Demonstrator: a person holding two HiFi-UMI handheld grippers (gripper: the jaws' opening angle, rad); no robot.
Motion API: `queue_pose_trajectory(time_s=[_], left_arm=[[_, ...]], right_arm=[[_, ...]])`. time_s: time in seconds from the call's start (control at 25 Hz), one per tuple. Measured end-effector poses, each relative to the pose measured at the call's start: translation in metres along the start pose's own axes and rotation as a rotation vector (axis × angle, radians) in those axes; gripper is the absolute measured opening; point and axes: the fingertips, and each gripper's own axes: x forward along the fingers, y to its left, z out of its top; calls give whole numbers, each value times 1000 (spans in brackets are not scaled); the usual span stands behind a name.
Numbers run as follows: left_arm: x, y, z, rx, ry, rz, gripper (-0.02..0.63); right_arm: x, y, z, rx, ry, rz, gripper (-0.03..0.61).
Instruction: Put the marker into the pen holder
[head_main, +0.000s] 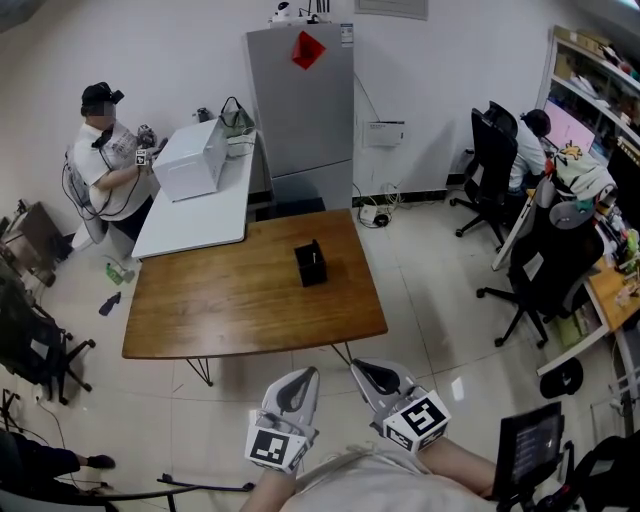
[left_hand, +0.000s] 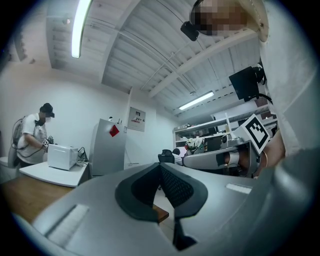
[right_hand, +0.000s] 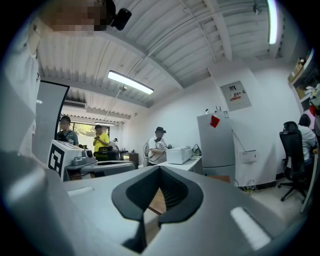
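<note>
A black pen holder (head_main: 311, 264) stands upright right of centre on the brown wooden table (head_main: 220, 300). No marker shows in any view. My left gripper (head_main: 300, 384) and right gripper (head_main: 372, 376) hang side by side off the table's near edge, pointing level toward it, well short of the holder. In the left gripper view the left gripper (left_hand: 161, 167) has its jaw tips together with nothing between them. The right gripper (right_hand: 160, 169) looks the same in the right gripper view: tips touching, nothing held. Each gripper's marker cube shows in the other's view.
A white table (head_main: 195, 215) with a white box-like appliance (head_main: 190, 158) adjoins the far left of the wooden table, with a person (head_main: 105, 150) standing beside it. A grey fridge (head_main: 303, 100) stands behind. Office chairs (head_main: 545, 270) and a seated person (head_main: 530, 140) are at the right.
</note>
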Motion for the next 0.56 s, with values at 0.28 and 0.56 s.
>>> queue_pose_trajectory(time_s=[0.28, 0.56], left_arm=[[5, 0, -1, -7, 2, -9, 14], [6, -1, -10, -7, 9, -23, 14]], right_arm=[[2, -2, -7, -9, 31, -1, 0], [5, -1, -5, -24, 27, -2, 0]])
